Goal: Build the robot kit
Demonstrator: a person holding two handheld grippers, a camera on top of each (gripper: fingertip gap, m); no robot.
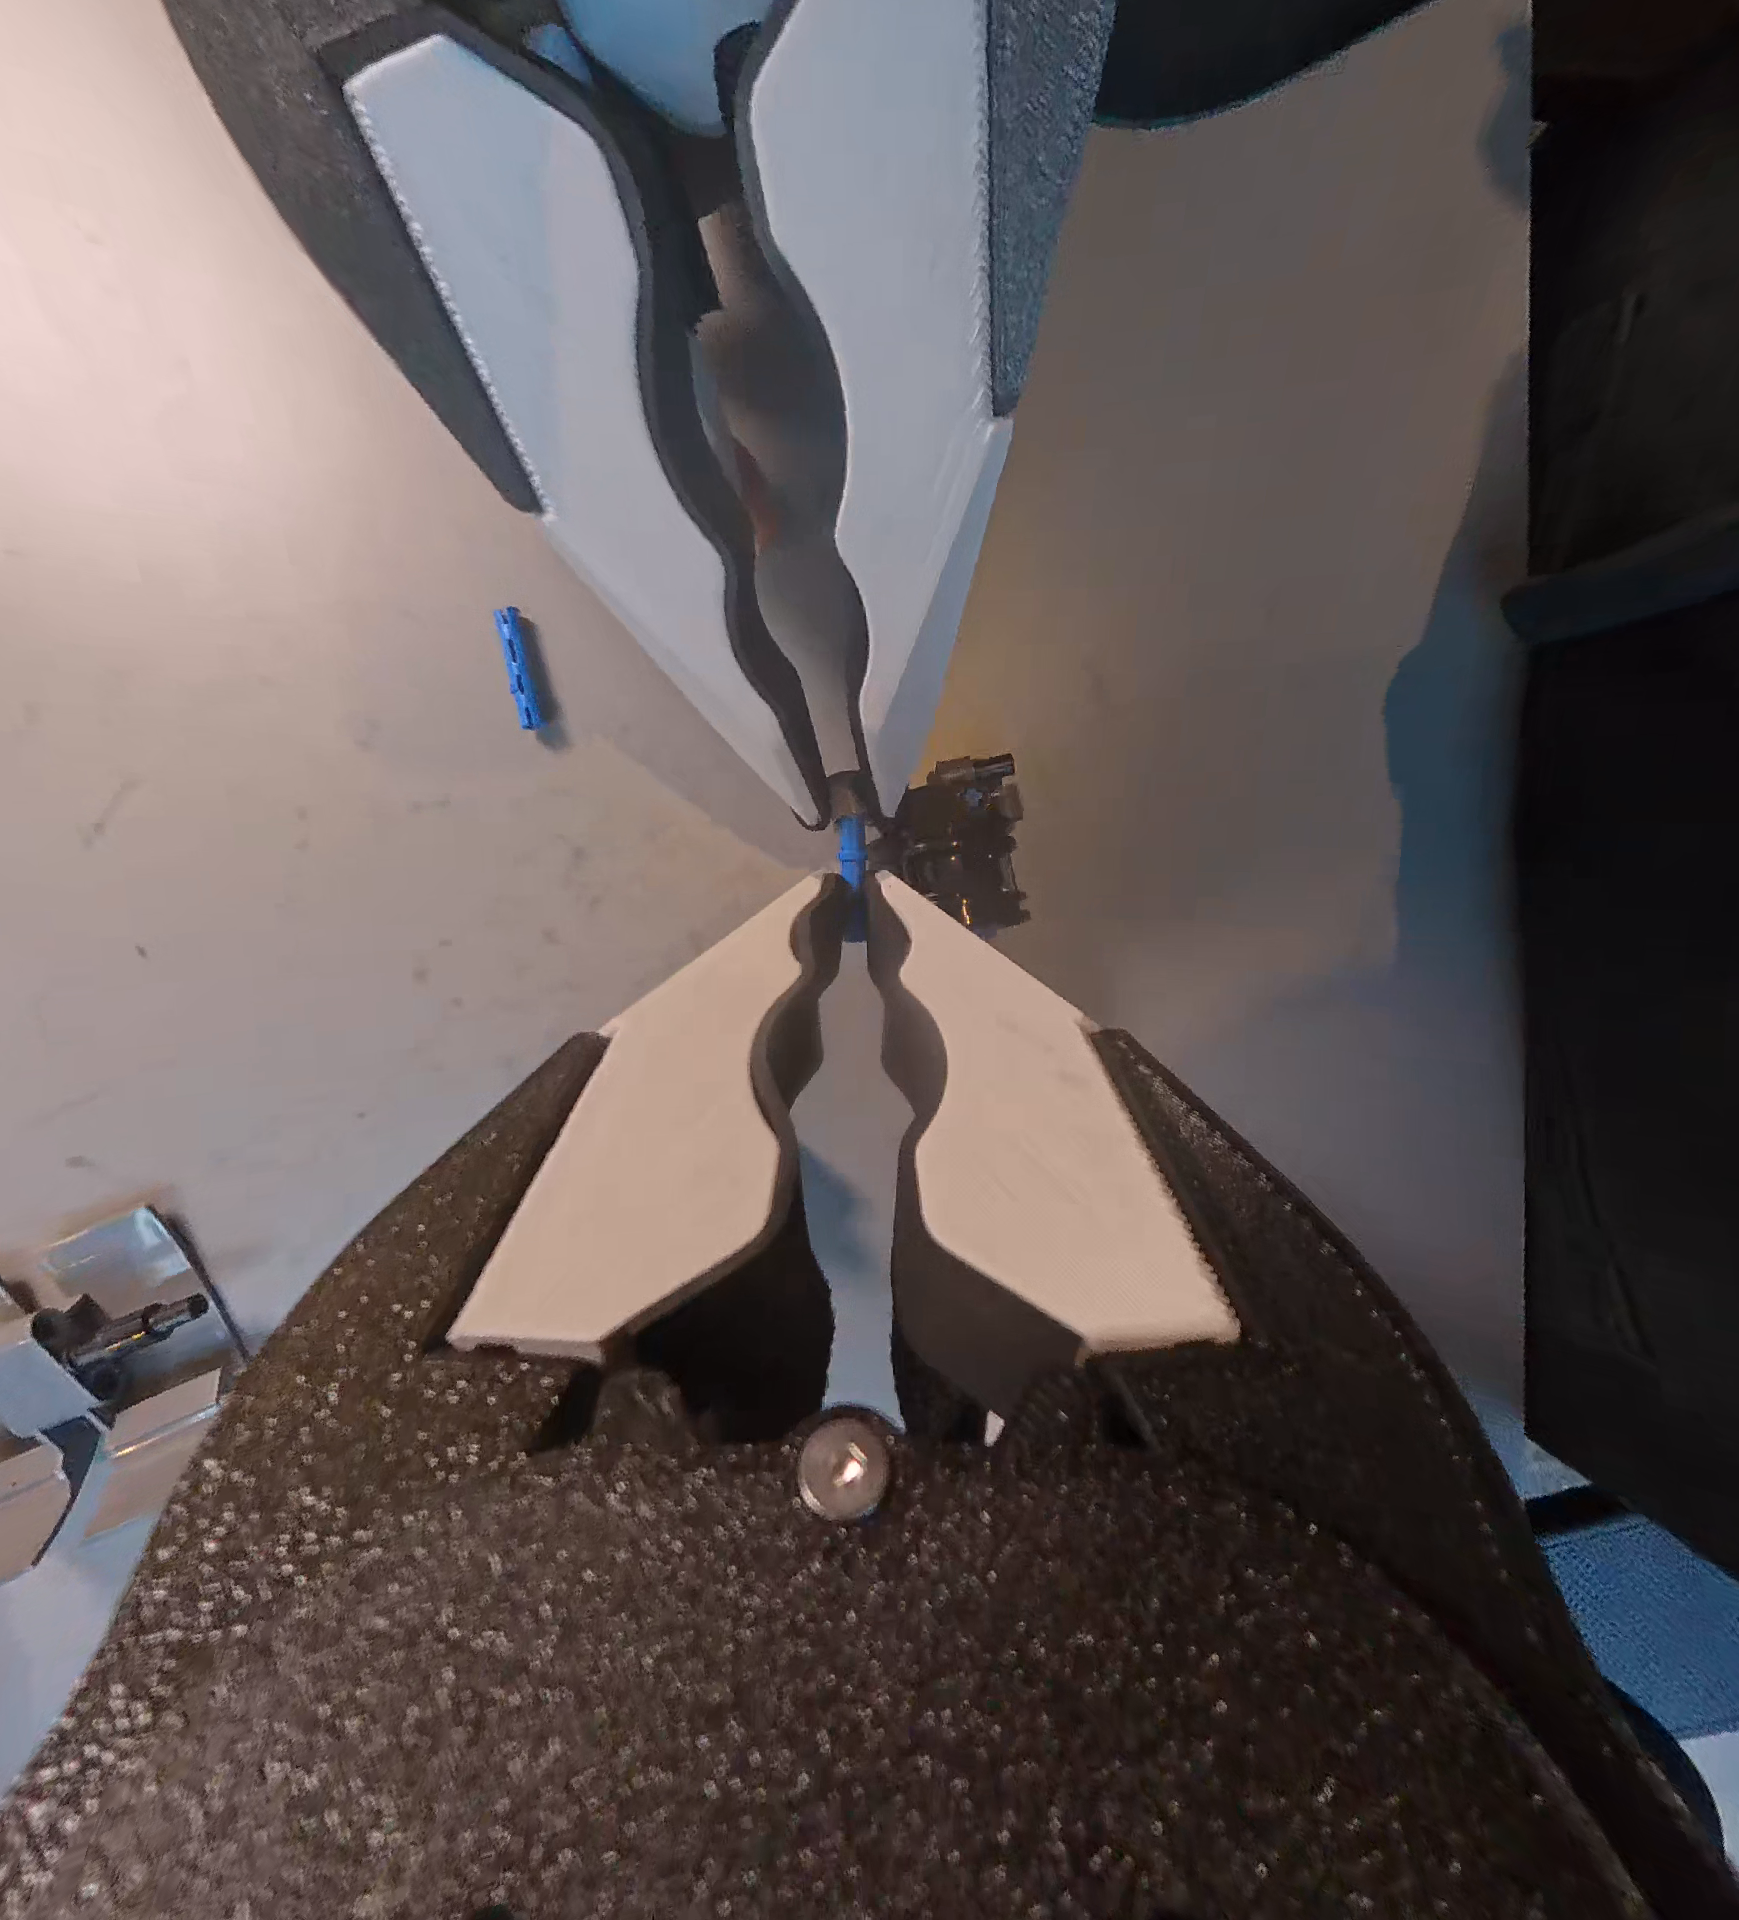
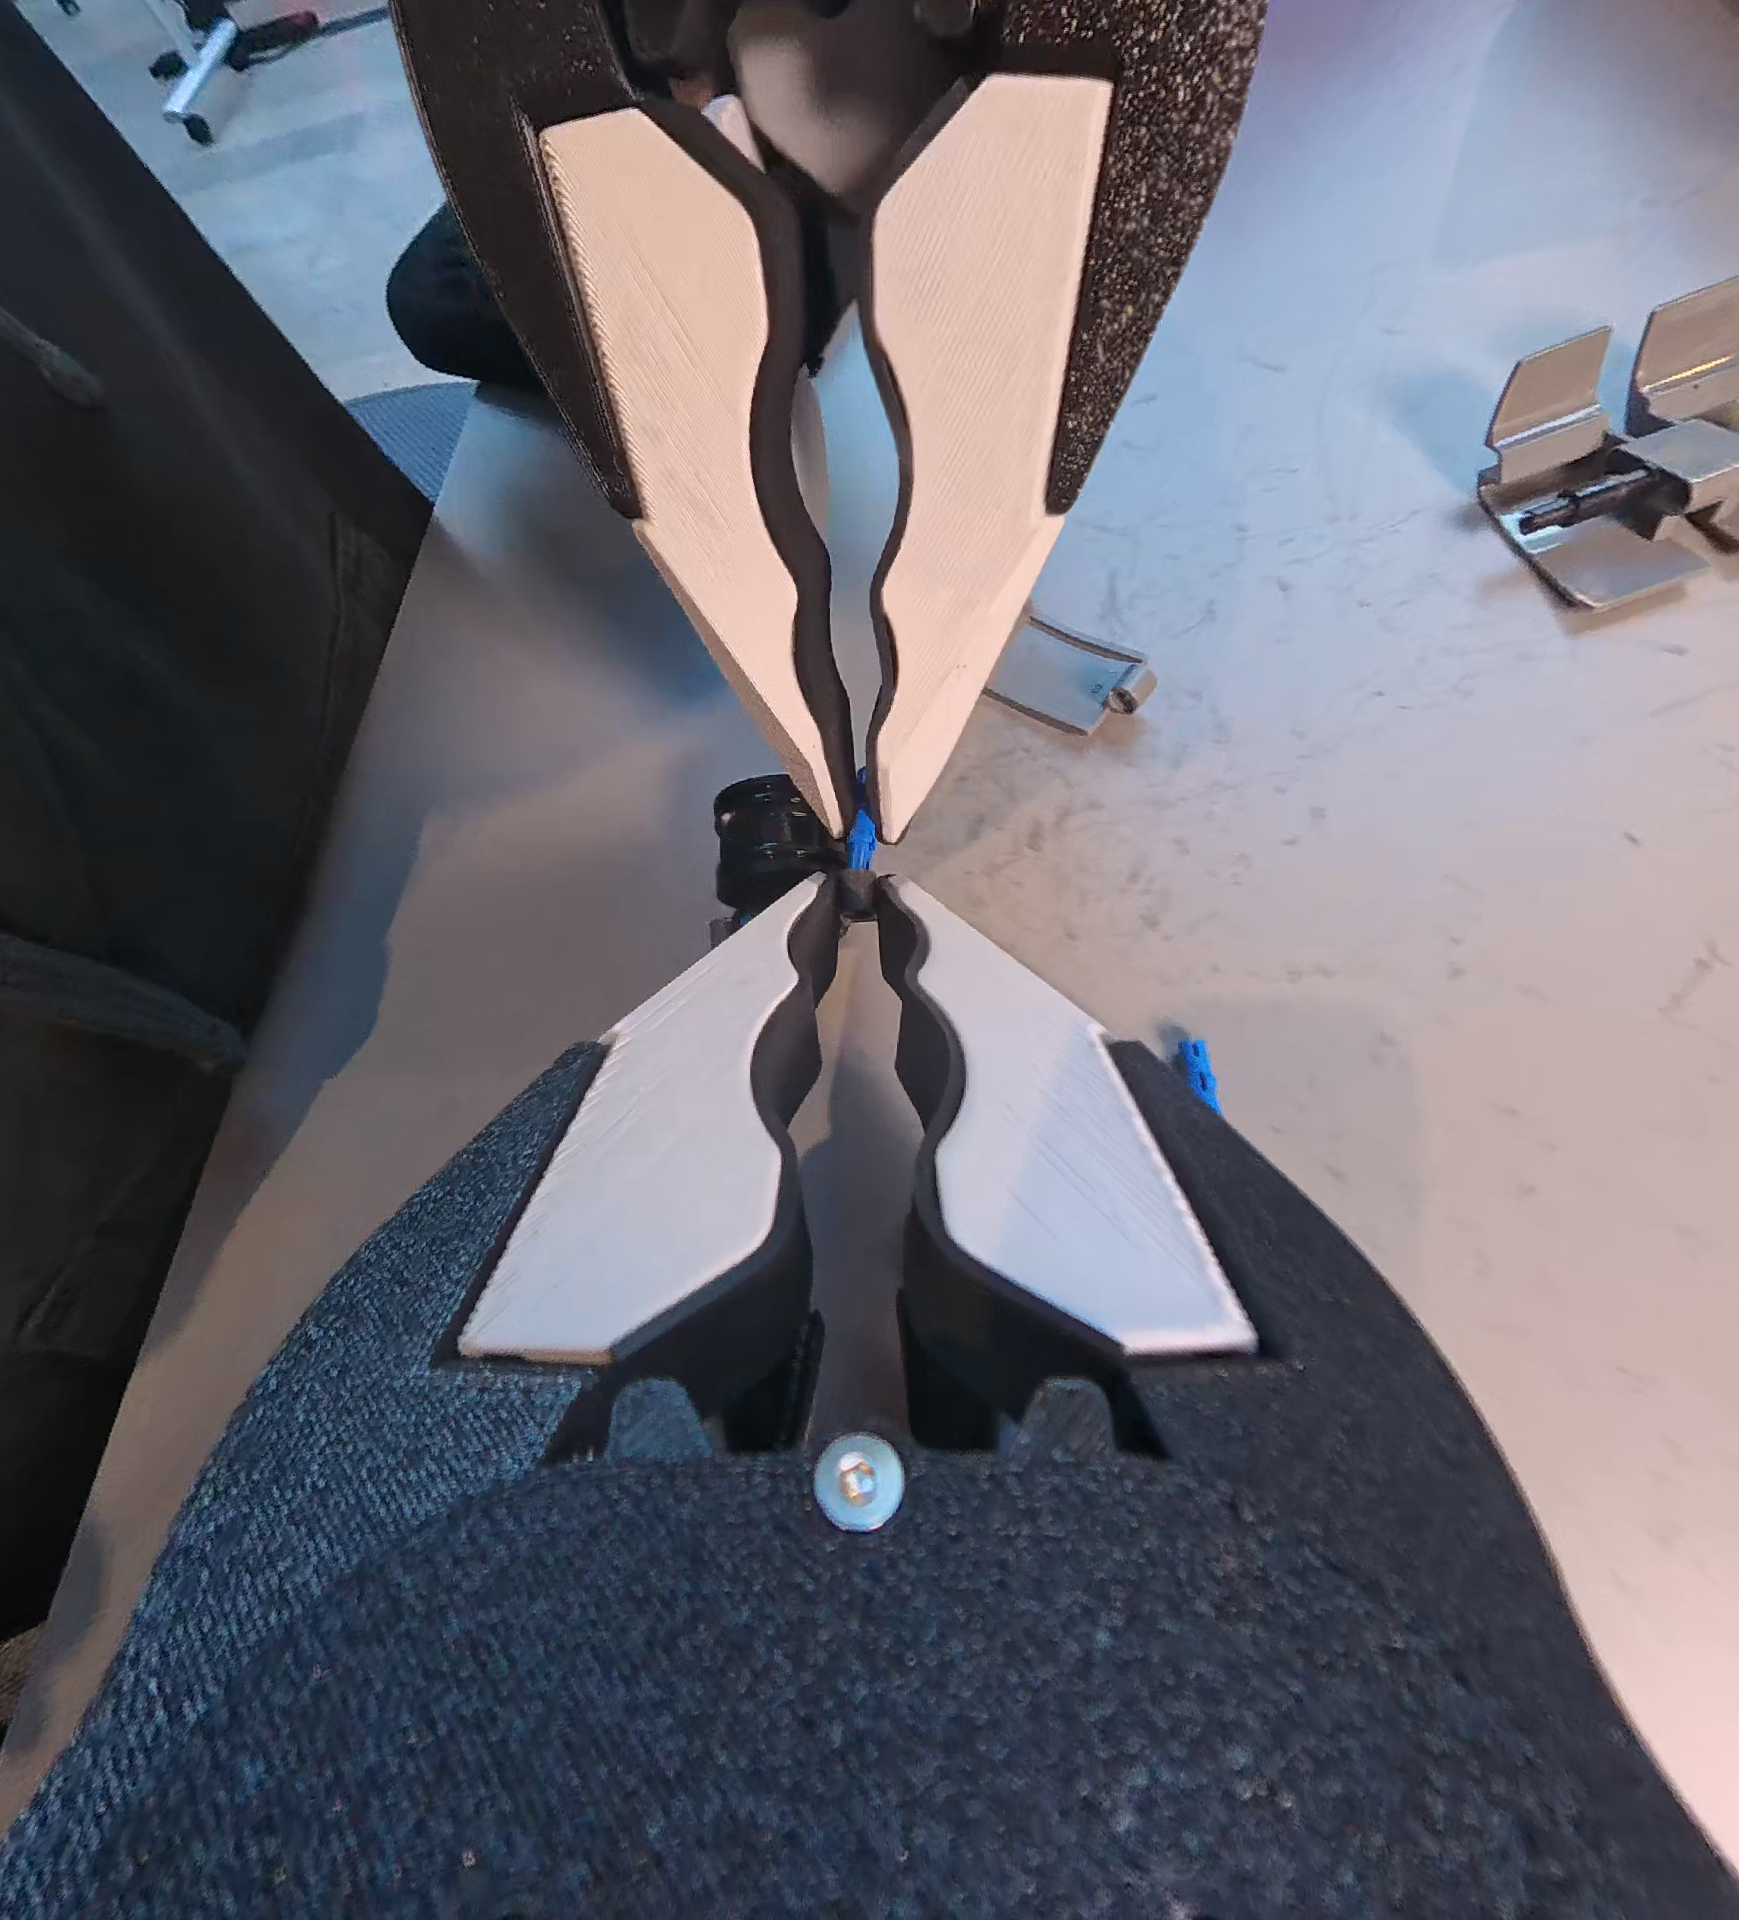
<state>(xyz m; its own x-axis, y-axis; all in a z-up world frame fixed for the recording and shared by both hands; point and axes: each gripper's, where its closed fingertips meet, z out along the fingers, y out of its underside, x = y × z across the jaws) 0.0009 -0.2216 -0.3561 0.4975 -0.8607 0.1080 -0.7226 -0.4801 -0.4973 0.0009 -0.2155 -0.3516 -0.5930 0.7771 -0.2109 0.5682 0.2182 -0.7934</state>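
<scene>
Pale, scuffed tabletop [image 1: 169, 935] fills both wrist views, with dark fabric beyond its edge; two white-fingered grippers meet tip to tip above it.

Left gripper [image 1: 852, 891] has its jaws pressed nearly together, pinching a small blue pin [image 1: 851, 847] that stands upright between the tips; the pin's top end pokes out toward the opposite tool. Right gripper [image 2: 852, 891], seen in its own view, is likewise closed to a narrow slit, nipping a small dark stub [image 2: 857, 891]; the stub touches the blue pin end on, though the pictures do not show whether the two are joined.

Just beside the blue pin, on the table behind the meeting tips, sits a black assembled block [image 1: 969, 847] of small glossy parts; in the right wrist view it shows as a round black piece next to the pin.

Farther from the blue pin, a second blue pin [image 1: 517, 670] lies flat and alone on the table, well apart from both tools.

Well apart from the blue pin, near the table's far side, rests a silver metal clip [image 2: 1665, 457] with folded plates and a black rod through it; a smaller silver metal piece [image 2: 1073, 675] lies between that clip and the pin.
</scene>
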